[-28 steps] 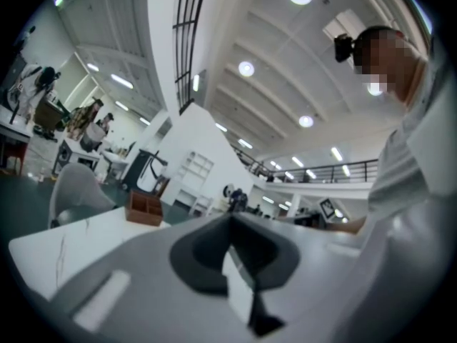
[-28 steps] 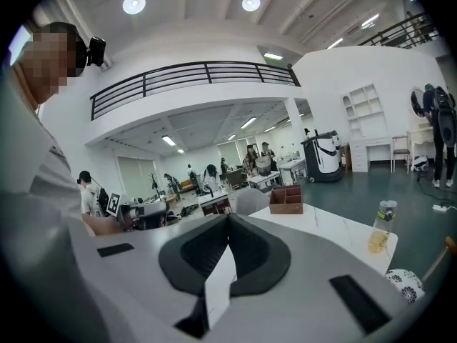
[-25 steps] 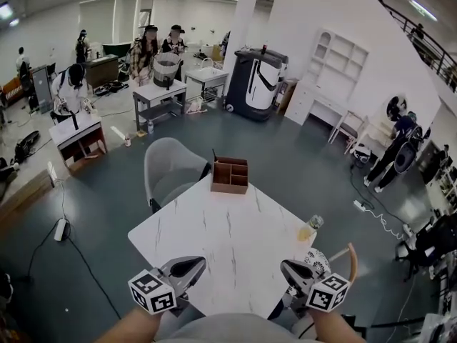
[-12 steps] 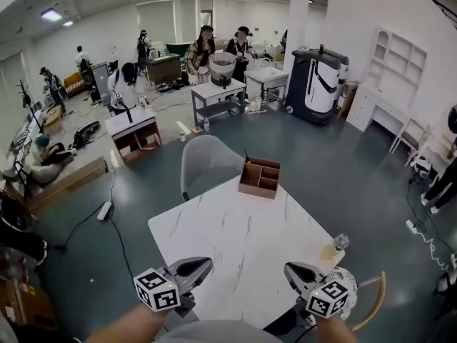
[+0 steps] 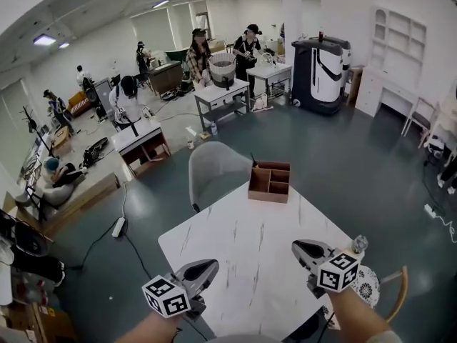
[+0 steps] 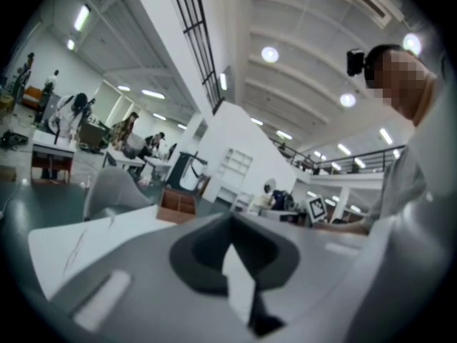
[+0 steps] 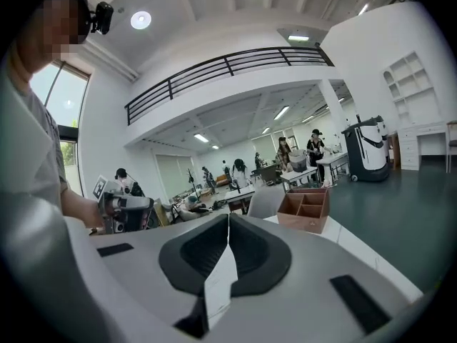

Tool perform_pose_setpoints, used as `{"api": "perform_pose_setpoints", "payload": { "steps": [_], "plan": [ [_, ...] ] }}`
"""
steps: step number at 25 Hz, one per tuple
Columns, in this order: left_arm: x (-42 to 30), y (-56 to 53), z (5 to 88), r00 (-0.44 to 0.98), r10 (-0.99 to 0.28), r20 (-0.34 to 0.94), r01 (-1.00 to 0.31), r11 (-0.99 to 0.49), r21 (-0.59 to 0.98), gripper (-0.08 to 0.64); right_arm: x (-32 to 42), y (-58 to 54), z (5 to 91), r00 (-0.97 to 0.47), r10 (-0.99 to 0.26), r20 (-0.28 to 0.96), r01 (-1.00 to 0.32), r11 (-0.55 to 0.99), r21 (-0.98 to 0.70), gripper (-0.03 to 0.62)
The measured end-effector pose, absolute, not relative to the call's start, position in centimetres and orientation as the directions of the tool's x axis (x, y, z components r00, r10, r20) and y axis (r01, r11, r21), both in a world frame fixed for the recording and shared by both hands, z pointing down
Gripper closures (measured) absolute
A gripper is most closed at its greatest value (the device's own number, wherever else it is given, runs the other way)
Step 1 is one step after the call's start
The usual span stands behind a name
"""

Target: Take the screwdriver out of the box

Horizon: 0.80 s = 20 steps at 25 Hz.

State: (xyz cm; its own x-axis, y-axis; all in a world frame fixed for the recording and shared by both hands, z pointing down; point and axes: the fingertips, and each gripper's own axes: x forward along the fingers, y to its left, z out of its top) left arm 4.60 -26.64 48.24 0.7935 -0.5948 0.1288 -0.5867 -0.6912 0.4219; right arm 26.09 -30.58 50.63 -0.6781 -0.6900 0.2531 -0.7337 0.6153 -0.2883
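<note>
**Screwdriver untouched, both grippers waiting at the near edge**

You are holding both grippers low over the near edge of the white table, and the task is hardly beginning. The left gripper is showing its two jaws pressed together at the tips with nothing between them. Only the table top is showing through the gap behind the tips. The right gripper is in the same condition, with jaws together and carrying nothing. Both are pointing toward the far side of the table.

The box is standing at the far edge of the table, well apart from both grippers and just in front of a grey chair. It is brown and open on top, with partitions dividing the inside. The screwdriver is sitting in it, not taken out. Only a thin dark piece is rising above the far-left corner of the box, a little tilted. It is too small to say whether this is the handle or the shaft, or which compartment is holding it.

In my judgement nothing is done yet. What is remaining is to reach across the table, open one gripper, close it on the part that is sticking up, and lift it clear of the box. A small bottle is standing just beside the right gripper, so you are needing some care there when moving forward.
</note>
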Motion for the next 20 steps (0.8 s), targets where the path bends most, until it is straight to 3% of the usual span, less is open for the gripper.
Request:
{"api": "perform_pose_setpoints", "payload": {
  "steps": [11,20],
  "plan": [
    [3.1,-40.5,50.1,0.821,-0.569,0.053,-0.539,-0.739,0.405,0.555,24.2,-47.8,49.6,-0.579,-0.729,0.364,-0.809,0.568,-0.149,0.583],
    [4.5,-49.6,53.9,0.827,-0.557,0.072,-0.540,-0.753,0.377,0.555,22.0,-61.0,52.5,-0.567,-0.703,0.429,-0.805,0.584,-0.106,0.583]
  ]
}}
